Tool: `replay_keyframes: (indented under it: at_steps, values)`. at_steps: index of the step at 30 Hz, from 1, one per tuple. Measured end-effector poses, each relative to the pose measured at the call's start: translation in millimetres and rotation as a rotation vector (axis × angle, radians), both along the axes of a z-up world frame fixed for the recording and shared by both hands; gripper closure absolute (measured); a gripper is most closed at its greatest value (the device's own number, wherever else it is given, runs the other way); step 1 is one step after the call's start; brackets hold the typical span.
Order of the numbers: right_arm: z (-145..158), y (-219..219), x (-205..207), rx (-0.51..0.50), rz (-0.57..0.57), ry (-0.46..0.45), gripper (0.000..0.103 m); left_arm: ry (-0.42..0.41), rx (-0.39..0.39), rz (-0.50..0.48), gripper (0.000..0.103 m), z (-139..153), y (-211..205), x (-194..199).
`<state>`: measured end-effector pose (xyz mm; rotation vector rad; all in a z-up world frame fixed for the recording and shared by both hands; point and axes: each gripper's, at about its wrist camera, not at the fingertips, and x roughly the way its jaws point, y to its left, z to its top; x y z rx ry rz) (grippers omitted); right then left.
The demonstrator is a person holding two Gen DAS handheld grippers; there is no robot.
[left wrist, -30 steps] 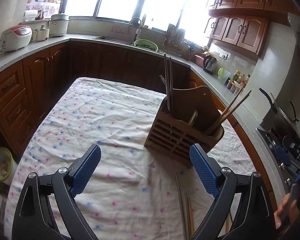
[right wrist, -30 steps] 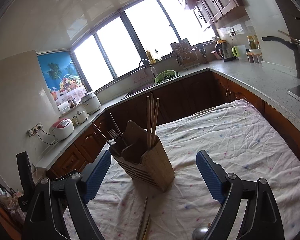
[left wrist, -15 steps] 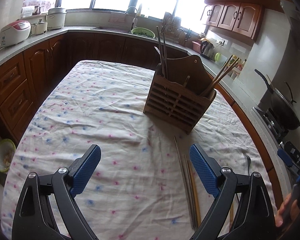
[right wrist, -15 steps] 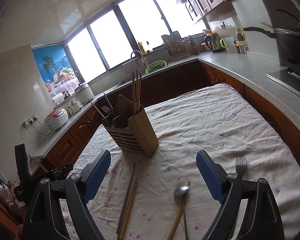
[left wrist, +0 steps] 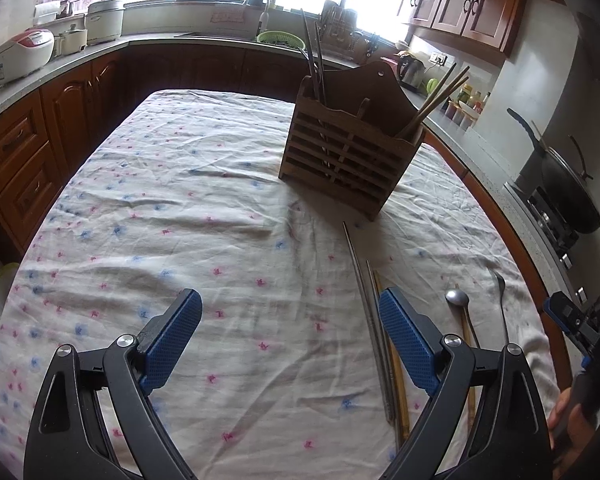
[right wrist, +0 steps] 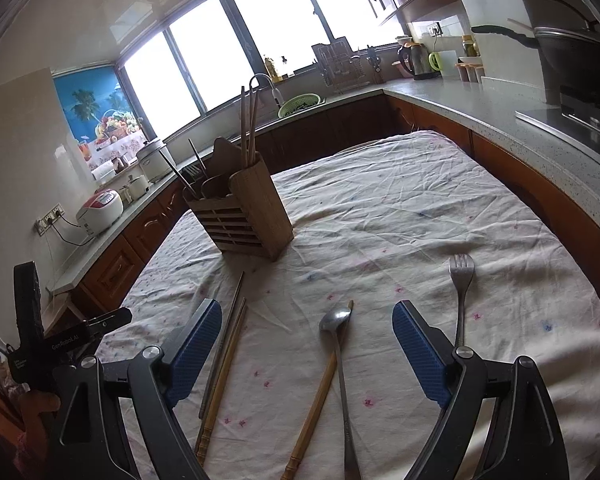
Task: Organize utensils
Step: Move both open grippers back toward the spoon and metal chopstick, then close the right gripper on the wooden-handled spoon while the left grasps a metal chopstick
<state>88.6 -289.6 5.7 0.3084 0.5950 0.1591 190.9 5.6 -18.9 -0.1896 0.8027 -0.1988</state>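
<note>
The left gripper (left wrist: 290, 334) has its blue-padded jaws spread wide with nothing between them, hovering tilted down over the flowered tablecloth (left wrist: 172, 216). The right gripper (right wrist: 307, 344) is likewise spread wide and empty, angled down above the cloth, with a metal spoon (right wrist: 338, 344) lying on the cloth between its jaws, untouched. At the right edge of the left wrist view a hand (left wrist: 568, 420) grips the right tool's handle. The wooden utensil holder (right wrist: 242, 216) stands upright at the middle of the table, with chopsticks and handles standing in its compartments. Loose on the cloth nearer the grippers lie a pair of chopsticks (right wrist: 224, 356), a single wooden chopstick (right wrist: 320, 392) touching the spoon, and a fork (right wrist: 461, 280) well to the right. White lettering on the black tool at the left of the right wrist view is too blurred to read with certainty.
</note>
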Motion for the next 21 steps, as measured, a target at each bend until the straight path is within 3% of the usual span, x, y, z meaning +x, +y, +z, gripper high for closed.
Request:
replay_keyframes:
  at_steps: [10, 21]
  values:
    - [-13.6, 4.9, 7.6, -0.050, 0.022, 0.056, 0.014, 0.042, 0.027, -0.028, 0.011, -7.9, -13.1, 9.4]
    - [-40.1, 21.0, 33.9, -0.172, 0.099, 0.157, 0.015, 0.101, 0.068, -0.068, 0.011, -21.0, -31.3, 33.0]
